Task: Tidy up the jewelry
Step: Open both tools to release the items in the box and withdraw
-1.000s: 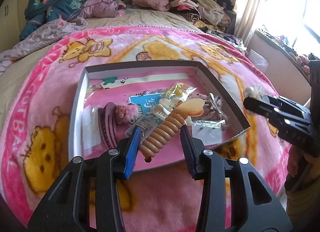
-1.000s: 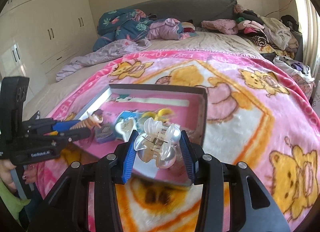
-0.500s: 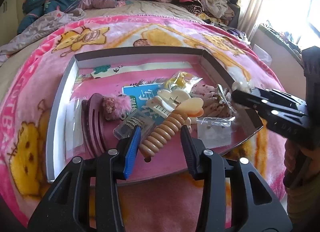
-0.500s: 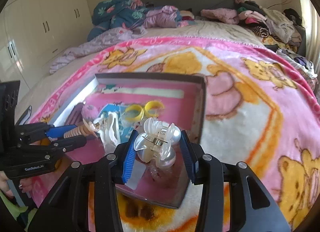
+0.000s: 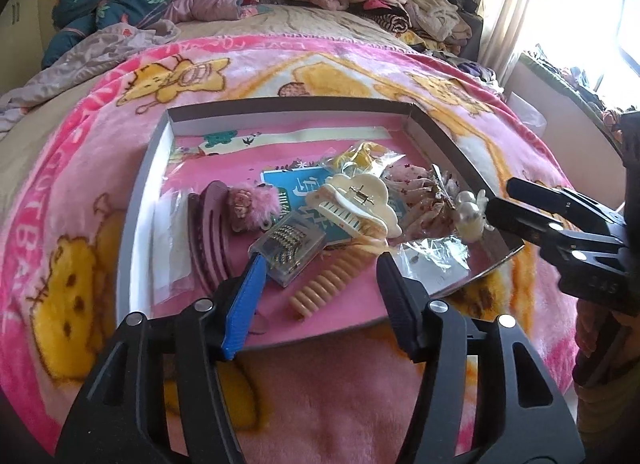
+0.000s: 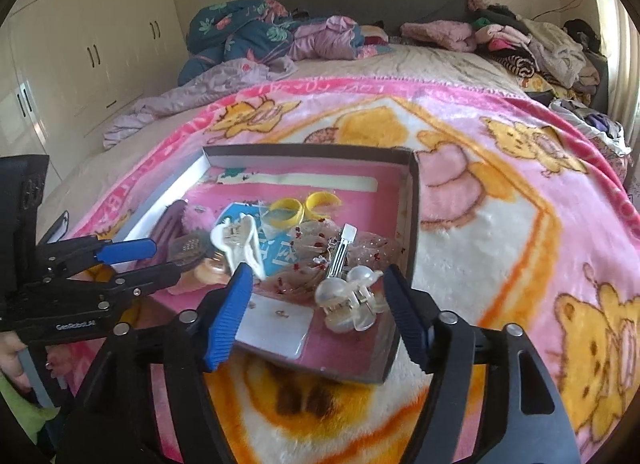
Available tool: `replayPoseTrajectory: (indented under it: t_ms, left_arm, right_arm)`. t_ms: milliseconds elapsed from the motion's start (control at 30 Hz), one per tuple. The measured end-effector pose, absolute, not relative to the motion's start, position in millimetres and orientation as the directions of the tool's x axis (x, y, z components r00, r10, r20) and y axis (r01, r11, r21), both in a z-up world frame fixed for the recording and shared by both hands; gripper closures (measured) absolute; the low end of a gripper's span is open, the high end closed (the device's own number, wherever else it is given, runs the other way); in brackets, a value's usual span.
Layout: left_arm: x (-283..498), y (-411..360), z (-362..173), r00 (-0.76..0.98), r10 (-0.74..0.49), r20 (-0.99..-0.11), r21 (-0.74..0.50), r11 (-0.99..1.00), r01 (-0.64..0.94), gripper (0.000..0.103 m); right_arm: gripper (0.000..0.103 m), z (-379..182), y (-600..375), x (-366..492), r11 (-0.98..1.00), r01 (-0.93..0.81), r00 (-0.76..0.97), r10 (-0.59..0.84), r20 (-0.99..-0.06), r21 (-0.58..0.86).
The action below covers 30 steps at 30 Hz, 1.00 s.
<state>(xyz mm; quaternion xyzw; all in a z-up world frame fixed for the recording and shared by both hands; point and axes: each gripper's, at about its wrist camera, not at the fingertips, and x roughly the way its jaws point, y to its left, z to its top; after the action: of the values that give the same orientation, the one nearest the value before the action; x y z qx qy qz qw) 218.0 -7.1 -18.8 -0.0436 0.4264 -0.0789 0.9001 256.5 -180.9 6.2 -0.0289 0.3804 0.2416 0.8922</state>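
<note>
One tray: held ribbed clip, cream claw clip, pearl clip, hairpin box.
Left gripper: jaws opening, ribbed clip lay loose between.
Right gripper: jaws opening, pearl clip lay loose between.

A tray on the blanket holds a hair claw beside a comb.

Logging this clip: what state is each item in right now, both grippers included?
Left gripper: fingers opening, clear of the ribbed clip.
Right gripper: fingers opening, clear of the pearl clip.
Ribbed clip: released, lying flat in the tray.
Pearl clip: released, resting at the tray's near right corner.
Cream clip: closed, lying on the blue card.
Tray: uncovered, on the blanket.
</note>
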Motion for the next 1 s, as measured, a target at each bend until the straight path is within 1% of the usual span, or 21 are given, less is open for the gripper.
replayPoseTrajectory:
  t_ms: [67,167,200,233,300,333,400,433,533,567,800,1000]
  left_arm:
    - [211.5,-5.5,-13.5,0.632,-0.181,-0.754,-0.149,0.983,0.104,0.047]
    - [201.5,-3.2,-4.7,0.646,-0.178,-0.742,-0.146,0.984,0.103,0.043]
    - [198.5,-2.8,-1.8,0.650,-0.174,-0.740,-0.143,0.984,0.101,0.039]
    - [195.7,-2.4,0.5,0.652,-0.171,-0.738,-0.142,0.985,0.098,0.037]
    - [187.9,-0.8,5.9,0.659,-0.168,-0.733,-0.141,0.985,0.095,0.032]
    - [184.9,0.6,7.9,0.663,-0.166,-0.730,-0.140,0.986,0.093,0.031]
    - [177.9,1.9,11.5,0.669,-0.158,-0.726,-0.136,0.987,0.086,0.023]
    - [173.1,2.8,13.9,0.673,-0.158,-0.722,-0.138,0.987,0.083,0.021]
    - [162.1,3.9,18.6,0.682,-0.155,-0.715,-0.136,0.987,0.081,0.013]
    - [157.4,4.3,20.3,0.685,-0.151,-0.713,-0.134,0.988,0.079,0.012]
    - [134.0,8.2,27.8,0.692,-0.156,-0.705,-0.143,0.987,0.077,0.012]
    - [111.7,12.6,33.2,0.702,-0.133,-0.699,-0.127,0.990,0.061,0.012]
  right_arm:
    - [0.029,13.8,-183.4,247.9,0.884,-0.450,0.607,0.410,-0.681,0.131]
    - [0.022,23.1,-187.2,234.4,0.887,-0.443,0.626,0.409,-0.663,0.129]
    - [0.021,25.7,-188.3,230.0,0.889,-0.440,0.632,0.408,-0.659,0.129]
    - [0.018,27.6,-188.9,226.5,0.890,-0.437,0.636,0.406,-0.656,0.128]
    - [0.017,32.3,-190.7,217.5,0.894,-0.431,0.646,0.402,-0.649,0.124]
    - [0.015,34.4,-191.9,213.3,0.895,-0.428,0.650,0.401,-0.646,0.125]
    - [0.012,38.1,-194.1,204.2,0.898,-0.421,0.659,0.398,-0.638,0.126]
    - [0.010,39.5,-194.2,199.8,0.900,-0.418,0.663,0.396,-0.635,0.124]
    - [0.009,41.4,-194.5,187.5,0.902,-0.414,0.670,0.390,-0.631,0.118]
    - [0.009,41.8,-193.9,184.0,0.903,-0.414,0.672,0.386,-0.632,0.111]
    - [0.008,44.8,-189.3,159.7,0.902,-0.420,0.676,0.382,-0.630,0.097]
    - [0.007,46.2,-186.3,143.2,0.897,-0.428,0.674,0.395,-0.623,0.106]
